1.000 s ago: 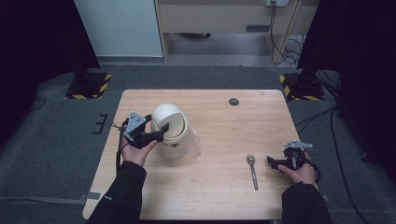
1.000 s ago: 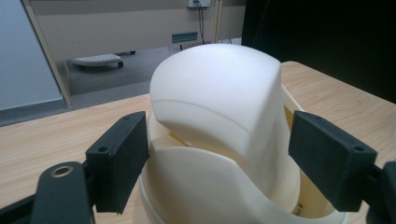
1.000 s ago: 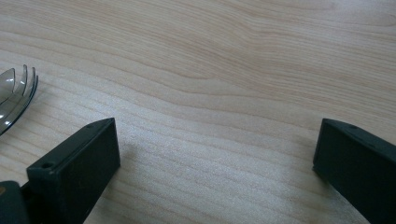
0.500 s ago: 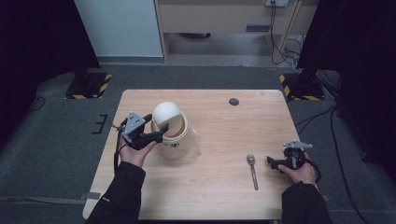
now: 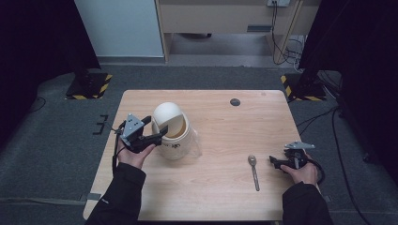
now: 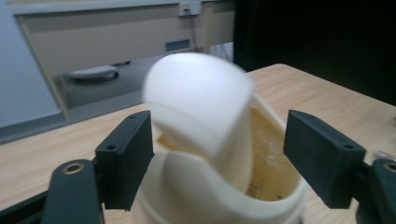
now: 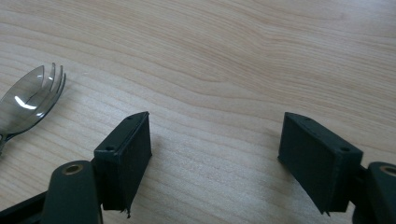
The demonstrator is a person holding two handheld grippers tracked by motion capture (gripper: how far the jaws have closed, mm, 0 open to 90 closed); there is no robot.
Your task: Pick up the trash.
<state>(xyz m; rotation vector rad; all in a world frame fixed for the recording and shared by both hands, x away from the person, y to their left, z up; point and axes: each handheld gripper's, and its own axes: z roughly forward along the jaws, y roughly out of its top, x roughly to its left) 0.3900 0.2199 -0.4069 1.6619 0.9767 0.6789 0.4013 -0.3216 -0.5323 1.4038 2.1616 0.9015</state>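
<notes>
**Lid half-tipped on the tub, jaws let go**

Over the last second my left gripper has barely shifted at the tub's rim; the white lid has rocked a little and now sits tilted, blurred, between my spread jaws, neither pad touching it; the cream tub stands left of centre on the table, its yellowish inside showing. I judge the opening underway. My right gripper rests wide apart beside the spork, empty.
</notes>
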